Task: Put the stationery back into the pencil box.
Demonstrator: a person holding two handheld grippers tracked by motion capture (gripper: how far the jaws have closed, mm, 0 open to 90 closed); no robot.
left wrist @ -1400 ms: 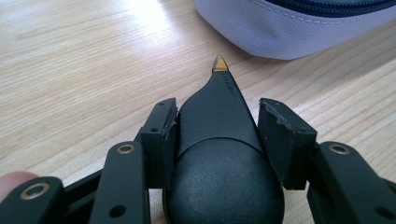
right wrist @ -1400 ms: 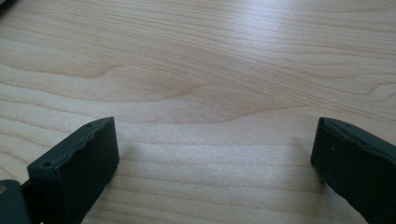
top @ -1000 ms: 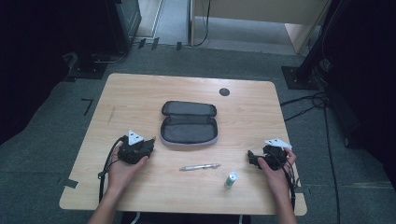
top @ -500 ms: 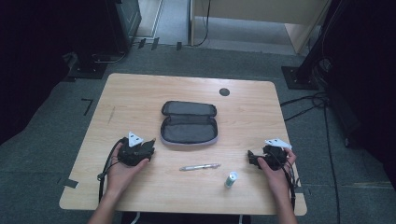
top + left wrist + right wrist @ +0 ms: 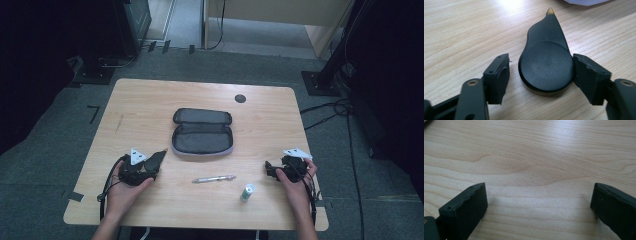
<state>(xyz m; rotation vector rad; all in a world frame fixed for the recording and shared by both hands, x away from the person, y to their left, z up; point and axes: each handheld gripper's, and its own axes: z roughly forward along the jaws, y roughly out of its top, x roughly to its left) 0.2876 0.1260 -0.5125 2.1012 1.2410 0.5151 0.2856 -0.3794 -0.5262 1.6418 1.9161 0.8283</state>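
left tongs (image 5: pixel 541 75) just opened around black teardrop-shaped object (image 5: pixel 546 62), one pad touching, right tongs (image 5: pixel 536 207) open, unmoved

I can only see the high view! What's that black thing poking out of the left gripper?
Observer: The left gripper view shows a black teardrop-shaped thing with a gold tip. It lies flat on the table between the jaws of the left gripper.
Operator: Is it squeezed tight?
Observer: No. The jaws have just been opening, and there's a gap beside one pad.
Operator: And the other one?
Observer: The right gripper stands open over bare wood, with nothing between its jaws.
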